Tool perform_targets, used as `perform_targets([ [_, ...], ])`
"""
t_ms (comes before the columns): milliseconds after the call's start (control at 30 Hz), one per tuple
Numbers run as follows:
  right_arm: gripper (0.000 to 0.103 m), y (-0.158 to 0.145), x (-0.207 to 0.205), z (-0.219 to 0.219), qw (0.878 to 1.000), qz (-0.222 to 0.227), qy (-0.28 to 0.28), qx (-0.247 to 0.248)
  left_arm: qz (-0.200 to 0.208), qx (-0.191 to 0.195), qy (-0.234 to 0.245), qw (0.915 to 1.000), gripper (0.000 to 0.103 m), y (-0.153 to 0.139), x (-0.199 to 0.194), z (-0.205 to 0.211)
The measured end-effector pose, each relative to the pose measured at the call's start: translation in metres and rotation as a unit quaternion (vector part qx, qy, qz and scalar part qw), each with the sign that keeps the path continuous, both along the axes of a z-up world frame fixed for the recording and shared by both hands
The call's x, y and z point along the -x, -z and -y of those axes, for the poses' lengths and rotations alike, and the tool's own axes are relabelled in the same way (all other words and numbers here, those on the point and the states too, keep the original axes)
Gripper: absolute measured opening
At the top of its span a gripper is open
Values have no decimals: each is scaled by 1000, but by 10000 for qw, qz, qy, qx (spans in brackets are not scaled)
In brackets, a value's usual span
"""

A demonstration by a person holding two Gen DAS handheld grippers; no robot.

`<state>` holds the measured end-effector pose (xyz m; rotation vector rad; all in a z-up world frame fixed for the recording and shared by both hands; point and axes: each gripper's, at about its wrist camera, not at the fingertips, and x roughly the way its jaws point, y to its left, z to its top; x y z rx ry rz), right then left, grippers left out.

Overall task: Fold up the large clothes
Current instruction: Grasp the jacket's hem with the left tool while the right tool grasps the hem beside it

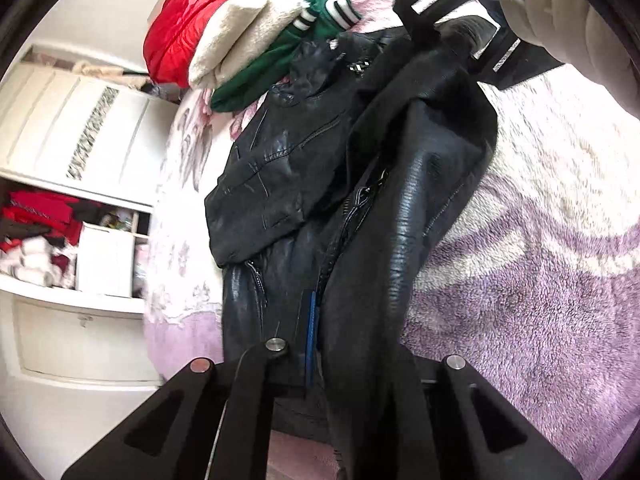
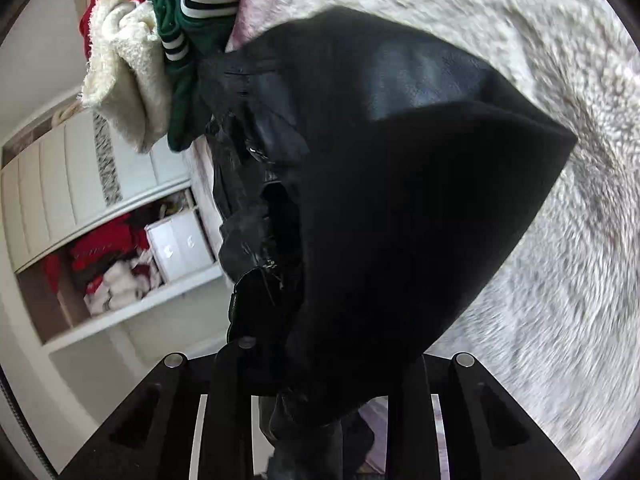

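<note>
A black leather jacket (image 1: 320, 152) lies lengthwise on a fluffy lilac-and-white blanket (image 1: 540, 280), with its near end lifted. My left gripper (image 1: 328, 360) is shut on that near end, and the leather runs up between its fingers. In the left wrist view my right gripper (image 1: 448, 20) sits at the jacket's far end, held by a white-gloved hand (image 1: 560, 8). In the right wrist view the right gripper (image 2: 320, 368) is shut on a bunched fold of the jacket (image 2: 400, 180), which rises and fills most of the view.
A heap of clothes lies on the bed beyond the jacket: a red garment (image 1: 180, 32), a cream fleece (image 1: 248, 28) and a green one with striped cuffs (image 1: 320, 20). To the left a white wardrobe (image 1: 68, 140) has an open shelf of clothes (image 1: 40, 236).
</note>
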<state>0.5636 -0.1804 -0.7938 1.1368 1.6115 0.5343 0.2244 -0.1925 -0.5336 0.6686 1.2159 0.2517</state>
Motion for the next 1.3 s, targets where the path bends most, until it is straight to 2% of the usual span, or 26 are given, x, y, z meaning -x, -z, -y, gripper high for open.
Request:
perform_targets([
  [100, 23, -47, -10, -27, 9982, 379, -202, 408, 46, 466, -166, 9988, 11, -15, 0, -18],
  [200, 23, -102, -25, -76, 9944, 664, -442, 690, 88, 1113, -373, 9930, 11, -38, 0, -57],
  [300, 23, -137, -45, -144, 9848, 859, -952, 1173, 10, 1901, -811, 9784, 13, -48, -5, -112],
  [333, 23, -146, -53, -184, 9768, 887, -1258, 1489, -74, 2224, -1050, 9693, 14, -45, -6, -135],
  [367, 22, -148, -57, -208, 9706, 903, -1448, 1696, -217, 2659, -1353, 9542, 14, -39, -7, -167],
  [433, 22, -142, -64, -273, 9525, 915, -1895, 2204, -275, 3093, -1784, 9337, 14, -27, -5, -211],
  [467, 23, -137, -63, -293, 9451, 922, -2074, 2349, -357, 3417, -2072, 9160, 14, -13, -2, -244],
  [533, 26, -114, -65, -356, 9239, 868, -2461, 2797, -430, 3630, -2447, 8980, 14, 6, 7, -284],
  [567, 34, -106, -64, -378, 9134, 863, -2682, 2937, -541, 3991, -2634, 8766, 14, 22, 15, -306],
  [600, 40, -91, -64, -407, 8973, 805, -3005, 3131, -628, 4197, -2785, 8616, 14, 33, 21, -322],
  [633, 63, -81, -53, -415, 8921, 697, -3129, 3185, -656, 4428, -2886, 8464, 15, 42, 30, -335],
  [667, 81, -74, -50, -428, 8916, 612, -3227, 3117, -673, 4775, -2892, 8270, 16, 48, 38, -345],
  [733, 85, -75, -40, -433, 8962, 543, -3237, 2985, -705, 5115, -2880, 8065, 17, 51, 49, -356],
  [767, 85, -85, -37, -437, 9051, 546, -3195, 2751, -706, 5281, -2863, 7963, 17, 51, 54, -360],
  [867, 85, -111, -32, -424, 9327, 543, -2823, 2177, -847, 5453, -2986, 7786, 28, 54, 66, -372],
  [933, 85, -119, -29, -413, 9410, 548, -2635, 2050, -889, 5405, -3070, 7783, 31, 58, 74, -383],
  [1000, 85, -111, -26, -408, 9432, 461, -2583, 2036, -958, 5484, -3231, 7653, 31, 65, 80, -396],
  [1067, 85, -86, -21, -410, 9395, 298, -2701, 2085, -969, 5620, -3452, 7454, 31, 68, 84, -408],
  [1100, 85, -69, -19, -414, 9325, 226, -2923, 2109, -947, 5635, -3532, 7408, 31, 67, 85, -414],
  [1167, 86, -57, -19, -422, 9243, 238, -3128, 2173, -851, 5694, -3505, 7388, 31, 59, 82, -422],
  [1233, 86, -68, -21, -417, 9314, 271, -3099, 1889, -736, 5787, -3343, 7402, 33, 45, 71, -427],
  [1300, 86, -96, -26, -391, 9482, 545, -2798, 1399, -583, 5898, -3188, 7397, 42, 33, 49, -428],
])
